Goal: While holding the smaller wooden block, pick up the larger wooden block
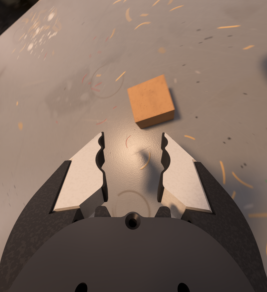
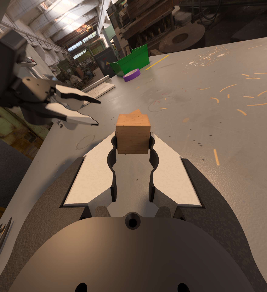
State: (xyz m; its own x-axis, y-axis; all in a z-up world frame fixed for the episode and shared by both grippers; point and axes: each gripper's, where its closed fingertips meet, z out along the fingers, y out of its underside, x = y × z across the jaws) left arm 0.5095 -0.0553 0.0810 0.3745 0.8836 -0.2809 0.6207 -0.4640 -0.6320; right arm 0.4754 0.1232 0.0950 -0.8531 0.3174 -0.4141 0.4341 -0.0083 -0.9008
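My right claw (image 2: pixel 132 142) is clenched on the smaller wooden block (image 2: pixel 132 135), pinched only at the fingertips and lifted off the workbench (image 2: pixel 224 173); my left claw (image 1: pixel 132 135) hangs released, nothing between its fingers, just short of the larger wooden block (image 1: pixel 151 101). That block lies flat on the bench, turned askew to my fingers and a little right of their centre line — so if I come down as I am, I judge one finger would clip a corner and shove the block aside instead of straddling it. The tip-only hold on the smaller block could also slip if I jolt that claw. The bench is grey, textured metal, flecked with orange and red scratches and dark specks. Beyond the larger block, a purple tape roll (image 2: pixel 132 75) and a green box (image 2: pixel 132 61) sit at the far edge, with a dim factory hall of old machines behind.
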